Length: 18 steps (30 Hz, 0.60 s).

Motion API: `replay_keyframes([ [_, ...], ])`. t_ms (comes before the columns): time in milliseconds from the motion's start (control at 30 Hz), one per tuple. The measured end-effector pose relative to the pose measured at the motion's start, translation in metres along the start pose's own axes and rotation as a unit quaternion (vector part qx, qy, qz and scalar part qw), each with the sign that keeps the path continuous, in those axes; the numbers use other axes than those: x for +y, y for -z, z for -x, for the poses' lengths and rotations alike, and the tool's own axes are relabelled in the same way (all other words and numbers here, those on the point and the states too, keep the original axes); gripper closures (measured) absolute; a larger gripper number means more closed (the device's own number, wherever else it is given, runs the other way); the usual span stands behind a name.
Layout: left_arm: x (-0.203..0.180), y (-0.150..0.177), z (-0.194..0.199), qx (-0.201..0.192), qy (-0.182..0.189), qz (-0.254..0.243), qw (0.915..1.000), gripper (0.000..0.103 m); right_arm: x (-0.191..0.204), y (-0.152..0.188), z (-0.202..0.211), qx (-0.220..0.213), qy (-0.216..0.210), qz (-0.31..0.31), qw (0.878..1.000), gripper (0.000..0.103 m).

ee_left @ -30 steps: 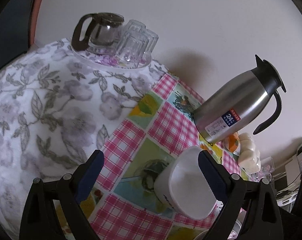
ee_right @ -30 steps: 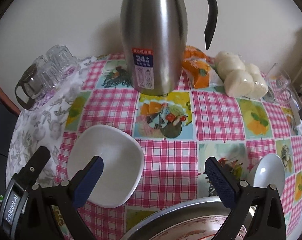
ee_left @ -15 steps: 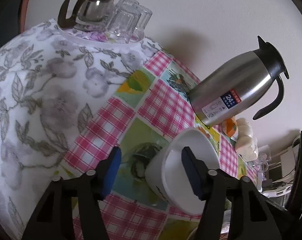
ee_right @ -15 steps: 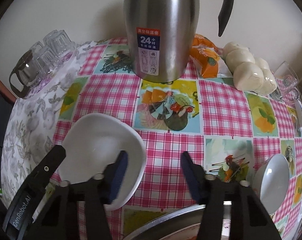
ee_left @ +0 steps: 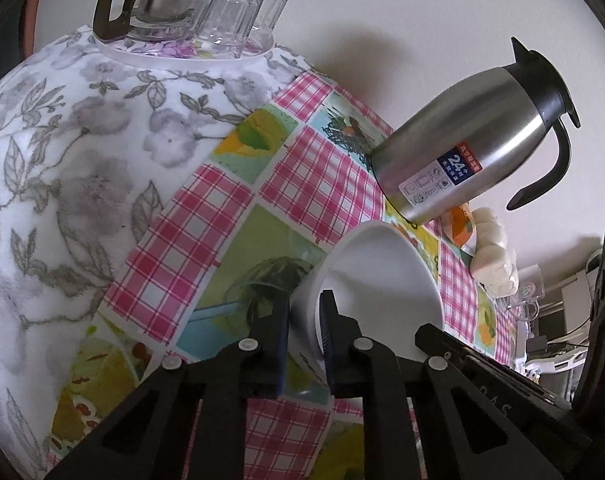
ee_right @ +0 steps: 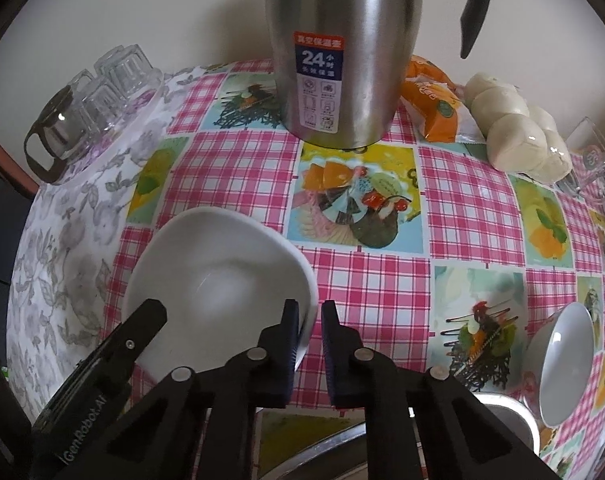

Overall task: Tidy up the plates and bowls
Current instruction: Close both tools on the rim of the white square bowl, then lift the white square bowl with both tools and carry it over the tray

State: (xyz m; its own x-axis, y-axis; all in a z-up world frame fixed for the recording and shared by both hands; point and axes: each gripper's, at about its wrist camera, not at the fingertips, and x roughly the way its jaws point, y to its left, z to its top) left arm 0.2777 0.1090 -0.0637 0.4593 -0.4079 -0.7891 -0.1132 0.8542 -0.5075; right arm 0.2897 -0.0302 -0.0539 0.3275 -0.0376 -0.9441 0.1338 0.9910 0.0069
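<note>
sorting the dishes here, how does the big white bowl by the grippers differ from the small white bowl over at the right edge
The big white bowl is wide with a rounded-square rim; the small white bowl is round and much smaller. The big white bowl is pinched at its rim by the left gripper and the right gripper; the small white bowl lies untouched, apart from both. Both are plain white, empty, and on the checked tablecloth.

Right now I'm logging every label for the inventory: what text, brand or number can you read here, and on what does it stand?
"24" with small Chinese characters beside it: blue label on the steel thermos jug.
Red strip above it: Chinese characters, too blurred to read.
"GenRobot.AI": printed on the left hand-held gripper, seen in the right wrist view.
Logo on the glass mug: unreadable.
</note>
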Motion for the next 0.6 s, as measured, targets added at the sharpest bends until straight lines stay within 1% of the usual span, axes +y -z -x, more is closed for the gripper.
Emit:
replay_keyframes([
  [333,0.001,0.001,0.000,-0.001,0.008,-0.004,1.0000,0.088,0.001,0.002,-0.002,0.005,-0.001,0.004,1.000,0.091],
  [600,-0.001,0.004,0.010,-0.004,0.015,-0.009,0.9998,0.088,-0.005,0.007,0.006,0.003,-0.019,-0.012,1.000,0.091],
])
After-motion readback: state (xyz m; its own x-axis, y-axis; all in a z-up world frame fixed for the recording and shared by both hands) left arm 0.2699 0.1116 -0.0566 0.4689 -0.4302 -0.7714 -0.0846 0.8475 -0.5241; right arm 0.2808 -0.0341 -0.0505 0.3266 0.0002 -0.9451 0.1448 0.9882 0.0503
